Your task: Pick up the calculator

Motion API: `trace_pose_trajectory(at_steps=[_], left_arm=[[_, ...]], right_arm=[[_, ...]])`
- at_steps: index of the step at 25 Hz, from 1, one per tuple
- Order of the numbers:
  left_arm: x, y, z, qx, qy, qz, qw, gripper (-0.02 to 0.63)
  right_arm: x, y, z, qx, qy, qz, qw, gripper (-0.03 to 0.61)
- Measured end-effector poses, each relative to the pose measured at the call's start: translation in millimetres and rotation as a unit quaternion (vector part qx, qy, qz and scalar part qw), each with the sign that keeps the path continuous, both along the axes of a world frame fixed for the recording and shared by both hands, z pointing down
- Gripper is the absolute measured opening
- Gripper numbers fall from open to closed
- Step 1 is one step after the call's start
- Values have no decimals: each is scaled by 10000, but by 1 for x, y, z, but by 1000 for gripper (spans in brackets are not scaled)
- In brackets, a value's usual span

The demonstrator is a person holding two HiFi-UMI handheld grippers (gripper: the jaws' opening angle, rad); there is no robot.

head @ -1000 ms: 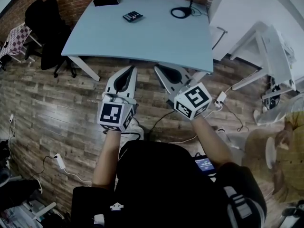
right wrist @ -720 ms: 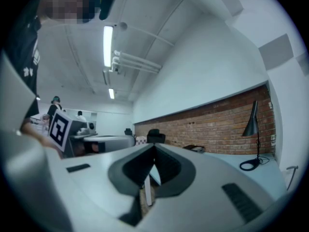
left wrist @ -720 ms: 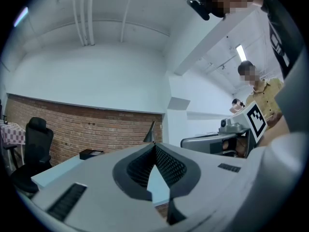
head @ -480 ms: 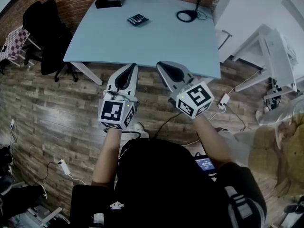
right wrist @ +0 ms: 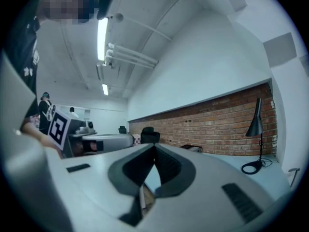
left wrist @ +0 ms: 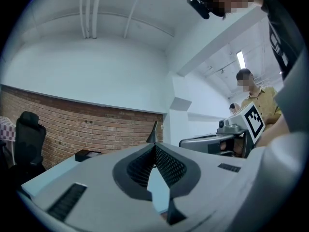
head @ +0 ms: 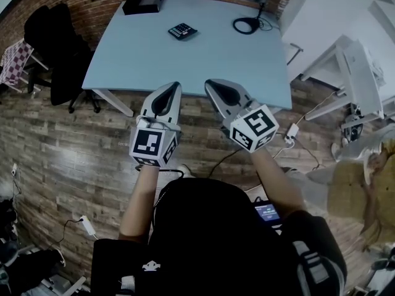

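- Left gripper [head: 171,86]: fingers fully together, empty, level, short of table [head: 136,54] near edge.
- Calculator [head: 182,31]: flat on table, far side, well apart from both grippers.
- Right gripper [head: 211,82]: fingers together, empty.
- Step, judged: approach. Next: reach over table, part fingers, straddle calculator.

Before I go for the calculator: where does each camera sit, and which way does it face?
Head view: on the person's head, looking steeply down at table, calculator and floor; shows both arms, left claw and right claw.
Left gripper view: on the left claw, looking level along its shut jaws across the table to the brick wall; right claw at its right.
Right gripper view: on the right claw, level along its shut jaws to that wall; left claw at its left.
Shared: all three show table and lamp.
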State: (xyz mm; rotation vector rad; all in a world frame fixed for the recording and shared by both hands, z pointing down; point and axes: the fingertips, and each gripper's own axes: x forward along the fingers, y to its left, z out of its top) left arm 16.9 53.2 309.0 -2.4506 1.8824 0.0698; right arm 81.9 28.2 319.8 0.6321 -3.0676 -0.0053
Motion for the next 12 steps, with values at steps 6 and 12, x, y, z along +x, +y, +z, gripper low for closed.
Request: trace_pose_trajectory(at_steps=[6, 12], left_arm=[[-31, -18, 5, -56, 21, 21, 10000, 8], [-51, -29, 7, -24, 63, 109, 9999, 8]], right_arm=[[-31, -20, 1, -21, 23, 42, 10000, -9], [-53, -28, -1, 11, 22, 98, 9999, -9]])
